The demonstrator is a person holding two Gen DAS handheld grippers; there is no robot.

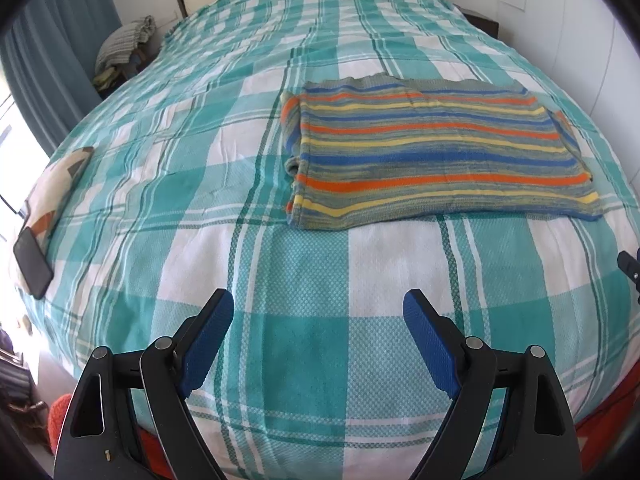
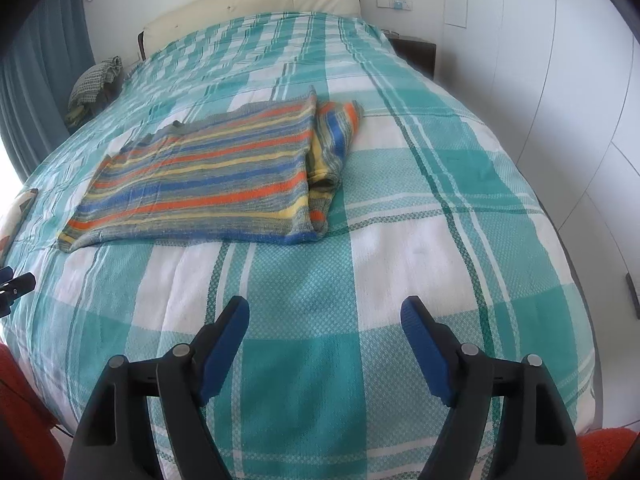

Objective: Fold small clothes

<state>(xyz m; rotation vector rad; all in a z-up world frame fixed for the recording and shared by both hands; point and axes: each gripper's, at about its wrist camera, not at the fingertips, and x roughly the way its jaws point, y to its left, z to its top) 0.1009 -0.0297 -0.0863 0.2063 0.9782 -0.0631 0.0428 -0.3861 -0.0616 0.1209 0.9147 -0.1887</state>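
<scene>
A small striped knit garment [image 1: 436, 152] in orange, blue, yellow and grey lies flat on the teal-and-white checked bedspread [image 1: 304, 280], with its sleeves tucked in at the sides. In the right wrist view the same garment [image 2: 208, 176] lies up and to the left, one folded sleeve showing at its right edge. My left gripper [image 1: 318, 308] hovers open over bare bedspread, short of the garment's near edge, nothing between its blue pads. My right gripper [image 2: 325, 314] is also open and empty, nearer than the garment and to its right. A tip of the other gripper shows at each view's edge.
A dark phone [image 1: 33, 263] and a patterned cushion [image 1: 60, 188] lie at the bed's left edge. A cream headboard [image 2: 256, 4] stands at the far end, with a heap of clothes [image 2: 94, 82] beside the bed and blue curtains [image 1: 56, 52] at left. White wardrobe doors [image 2: 560, 80] run along the right.
</scene>
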